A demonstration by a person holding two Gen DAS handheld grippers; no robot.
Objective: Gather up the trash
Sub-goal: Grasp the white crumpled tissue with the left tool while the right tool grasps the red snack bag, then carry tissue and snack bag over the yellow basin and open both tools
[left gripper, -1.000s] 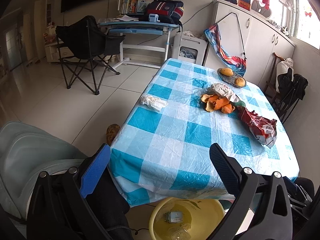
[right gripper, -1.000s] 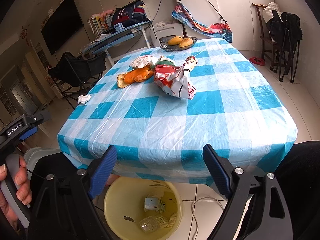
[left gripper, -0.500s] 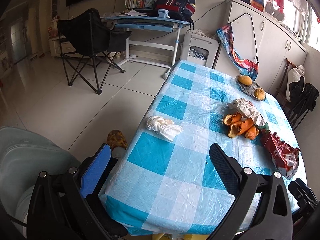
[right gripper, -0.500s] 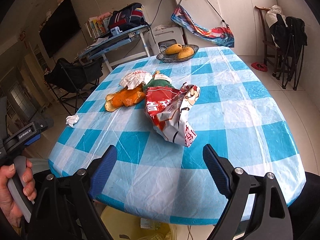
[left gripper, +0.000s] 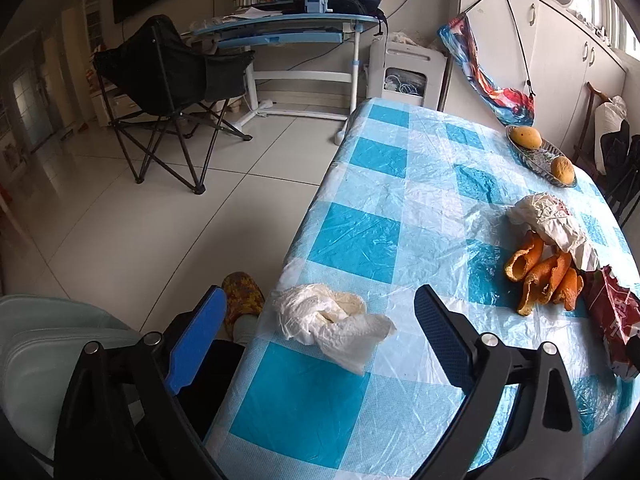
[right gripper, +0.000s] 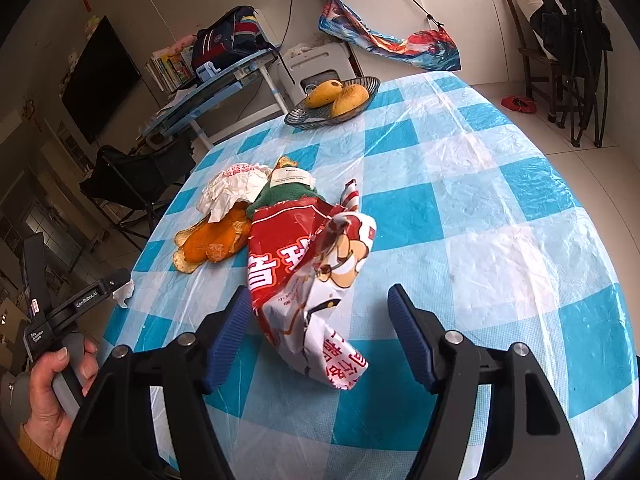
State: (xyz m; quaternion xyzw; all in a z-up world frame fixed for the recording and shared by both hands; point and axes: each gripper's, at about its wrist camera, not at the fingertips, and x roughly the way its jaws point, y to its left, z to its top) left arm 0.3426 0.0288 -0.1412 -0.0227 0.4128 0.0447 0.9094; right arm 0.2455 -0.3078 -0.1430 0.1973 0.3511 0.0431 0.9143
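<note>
A crumpled white tissue (left gripper: 328, 320) lies near the left edge of the blue-checked table (left gripper: 380, 184). My left gripper (left gripper: 320, 300) straddles it with its jaws closing; the pads are clear of the tissue. A torn red snack bag (right gripper: 304, 264) lies between the fingers of my right gripper (right gripper: 318, 296), whose jaws are closing too. Its left pad is right at the bag's edge and the right pad stands apart. Orange peel (right gripper: 212, 240), a crumpled white wrapper (right gripper: 232, 188) and a green packet (right gripper: 286, 192) lie just beyond the bag.
A glass dish with two mangoes (right gripper: 332, 100) stands at the table's far end. On the floor to the left are a black folding chair (left gripper: 168, 80) and a blue desk (left gripper: 280, 28). A slippered foot (left gripper: 240, 300) rests by the table edge. A hand (right gripper: 52, 384) holds the left gripper's handle.
Both grippers moved forward over the table. The tissue now lies between the left jaws and the red bag between the right jaws. Both pairs of jaws narrowed. The yellow bin left view.
</note>
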